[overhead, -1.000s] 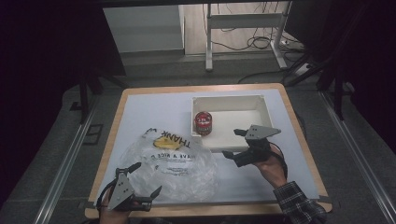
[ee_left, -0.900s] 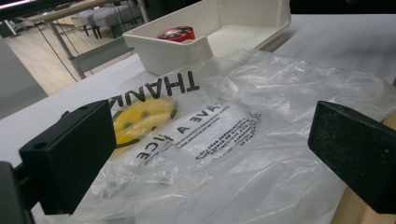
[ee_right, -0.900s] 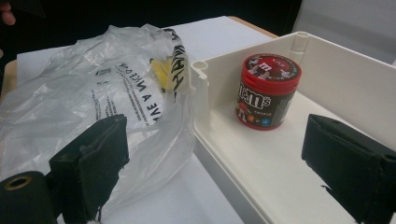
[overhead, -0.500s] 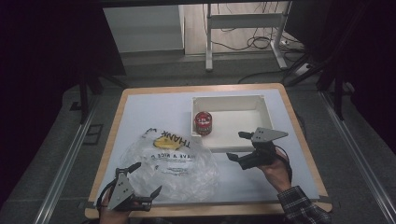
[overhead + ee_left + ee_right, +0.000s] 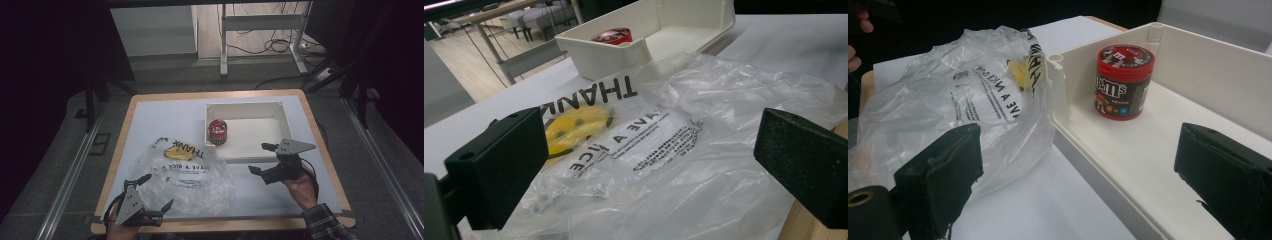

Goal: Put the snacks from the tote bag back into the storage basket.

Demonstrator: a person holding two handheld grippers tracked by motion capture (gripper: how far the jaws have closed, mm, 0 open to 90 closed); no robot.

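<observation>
A red candy tub (image 5: 217,132) was seen standing upright in the left near corner of a white tray (image 5: 280,111), close against its wall. The tray was set on the far right part of the tabletop (image 5: 150,117). In the right gripper view the tub (image 5: 1123,82) was shown with a red lid and a dark printed label, and the tray's (image 5: 1218,75) floor around it was bare.

The right gripper (image 5: 263,158) was held just off the tray's near edge, its fingers spread wide with nothing between them; they had just been opening further. In its own view one finger (image 5: 943,170) was placed over the tabletop beside the tray and the other above the tray's floor.

A crumpled clear plastic bag (image 5: 187,175), printed with black lettering and a yellow round face, was spread across the near left of the tabletop, its edge touching the tray's corner. The left gripper (image 5: 152,191) was held at the near left edge, its fingers (image 5: 499,165) likewise wide apart and empty, with the bag (image 5: 684,165) lying between and ahead of them.
</observation>
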